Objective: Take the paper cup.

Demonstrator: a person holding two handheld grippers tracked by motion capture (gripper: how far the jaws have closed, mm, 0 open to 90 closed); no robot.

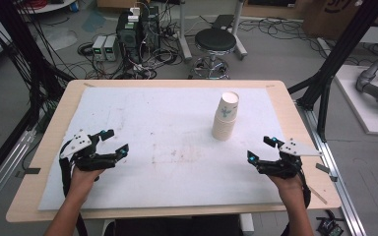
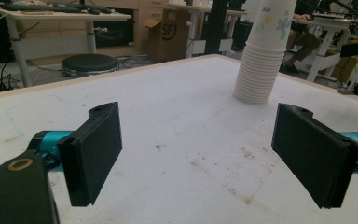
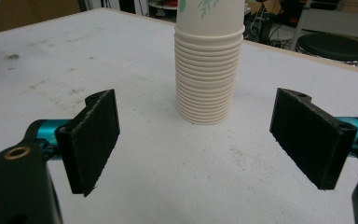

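Cups [image 1: 226, 117] stacked upright on the tabletop [image 1: 49, 142], right of centre.
Left tool [image 1: 114, 141] and right tool [image 1: 262, 149] hover near the front edge, jaws spread, nothing held; bare white surface lies between them.

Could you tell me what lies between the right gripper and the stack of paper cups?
Nothing: in the right gripper view, bare, lightly stained white mat separates the open right gripper from the stack of paper cups.

"SF" printed in black on a cardboard box [image 2: 168, 35] beyond the table
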